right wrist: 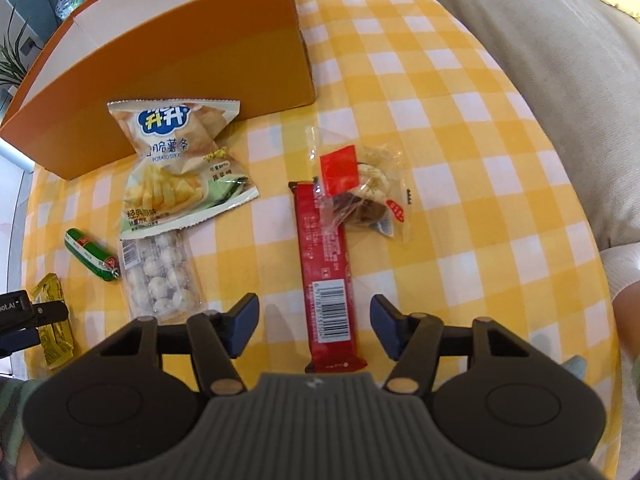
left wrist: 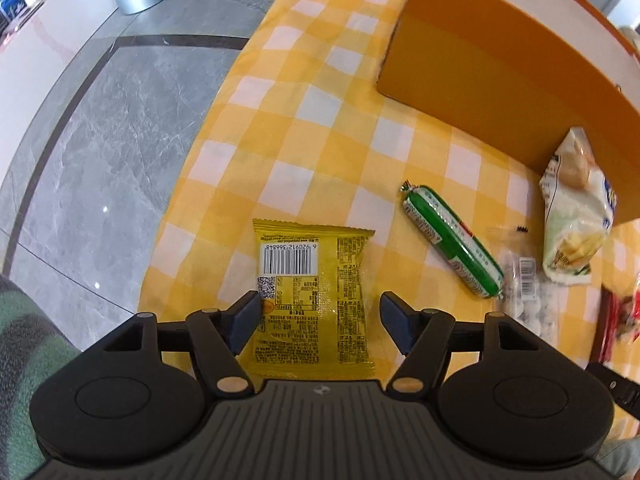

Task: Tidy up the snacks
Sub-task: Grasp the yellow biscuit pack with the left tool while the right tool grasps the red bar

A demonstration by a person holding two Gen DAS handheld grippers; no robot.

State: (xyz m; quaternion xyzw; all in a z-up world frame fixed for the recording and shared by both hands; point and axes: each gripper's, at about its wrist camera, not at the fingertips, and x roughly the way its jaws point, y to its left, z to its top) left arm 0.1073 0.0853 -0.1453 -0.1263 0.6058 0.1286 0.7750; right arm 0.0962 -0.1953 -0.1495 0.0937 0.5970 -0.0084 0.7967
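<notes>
A yellow snack packet (left wrist: 312,280) lies barcode side up on the yellow checked tablecloth (left wrist: 320,140). My left gripper (left wrist: 320,304) points down over it, open, one finger on each side of the packet, with the left pad at its edge. A red wrapped bar (right wrist: 326,264) lies lengthwise between the fingers of my right gripper (right wrist: 314,306), which is open with a gap on both sides. An open orange box (right wrist: 180,60) stands at the back of the table. The yellow packet (right wrist: 52,320) also shows at the far left of the right wrist view.
Between the two grippers lie a green sausage (right wrist: 92,254), a potato sticks bag (right wrist: 176,168) leaning on the box, and a clear bag of white balls (right wrist: 160,276). A clear packet with a red label (right wrist: 360,188) overlaps the bar's far end. The table edge drops to grey floor (left wrist: 100,140); a grey sofa (right wrist: 560,80) lies right.
</notes>
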